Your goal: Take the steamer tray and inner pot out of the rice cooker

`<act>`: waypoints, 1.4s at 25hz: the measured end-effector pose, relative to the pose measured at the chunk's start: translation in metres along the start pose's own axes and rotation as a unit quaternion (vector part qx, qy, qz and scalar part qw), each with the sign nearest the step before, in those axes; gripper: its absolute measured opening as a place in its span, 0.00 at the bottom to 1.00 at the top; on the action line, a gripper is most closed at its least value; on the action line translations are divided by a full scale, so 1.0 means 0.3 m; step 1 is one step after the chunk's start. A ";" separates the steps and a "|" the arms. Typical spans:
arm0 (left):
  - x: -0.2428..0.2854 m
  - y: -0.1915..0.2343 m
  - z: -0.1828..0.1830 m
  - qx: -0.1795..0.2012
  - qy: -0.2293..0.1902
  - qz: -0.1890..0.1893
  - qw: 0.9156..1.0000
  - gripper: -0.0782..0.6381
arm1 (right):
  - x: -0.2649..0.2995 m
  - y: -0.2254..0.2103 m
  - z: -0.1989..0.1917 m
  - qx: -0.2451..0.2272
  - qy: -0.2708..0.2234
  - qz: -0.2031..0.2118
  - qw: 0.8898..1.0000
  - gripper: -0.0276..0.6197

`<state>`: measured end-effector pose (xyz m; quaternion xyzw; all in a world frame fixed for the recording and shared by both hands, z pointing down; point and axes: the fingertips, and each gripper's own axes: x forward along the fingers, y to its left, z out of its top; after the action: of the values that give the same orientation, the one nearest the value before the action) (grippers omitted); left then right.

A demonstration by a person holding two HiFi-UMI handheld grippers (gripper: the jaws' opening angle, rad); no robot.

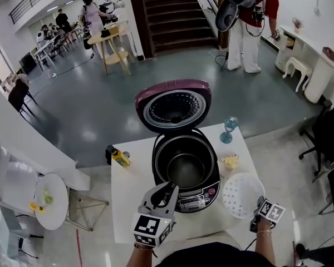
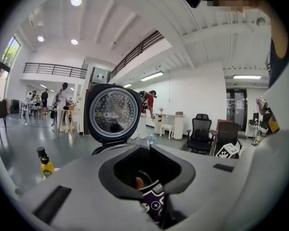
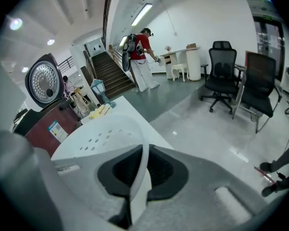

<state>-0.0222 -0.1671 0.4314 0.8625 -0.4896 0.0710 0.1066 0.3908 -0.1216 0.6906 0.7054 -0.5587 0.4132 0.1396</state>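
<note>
Steamer tray (image 1: 242, 196) lies on the table (image 1: 133, 204) beside the rice cooker (image 1: 196, 202), rim pinched in your right gripper (image 1: 258, 210), while your left gripper (image 1: 168, 189) clamps the seated inner pot (image 1: 185, 170) by its front rim.

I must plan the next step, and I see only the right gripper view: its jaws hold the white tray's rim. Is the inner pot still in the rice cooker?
Observer: Yes. In the head view the inner pot sits inside the open rice cooker.
Operator: Where is the left gripper?
Observer: The left gripper is at the cooker's front edge, over the control panel; whether its jaws press on the pot's rim I cannot tell.
Operator: Is anything left of the cooker?
Observer: A yellow bottle stands there, apart from it.
</note>
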 end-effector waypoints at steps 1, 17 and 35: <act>-0.004 -0.005 0.004 -0.007 -0.005 -0.005 1.000 0.19 | 0.010 0.000 -0.004 0.000 0.001 0.000 1.000 0.06; -0.017 -0.046 -0.015 0.020 -0.022 -0.026 0.999 0.19 | 0.060 -0.038 -0.059 -0.028 0.004 -0.012 1.000 0.07; 0.010 0.029 -0.051 0.004 0.002 0.027 1.000 0.11 | -0.027 -0.052 0.007 -0.073 -0.021 -0.046 0.996 0.26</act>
<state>-0.0286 -0.1700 0.4479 0.8494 -0.5119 0.0775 0.1022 0.4055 -0.1122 0.6873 0.7272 -0.5569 0.3493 0.1976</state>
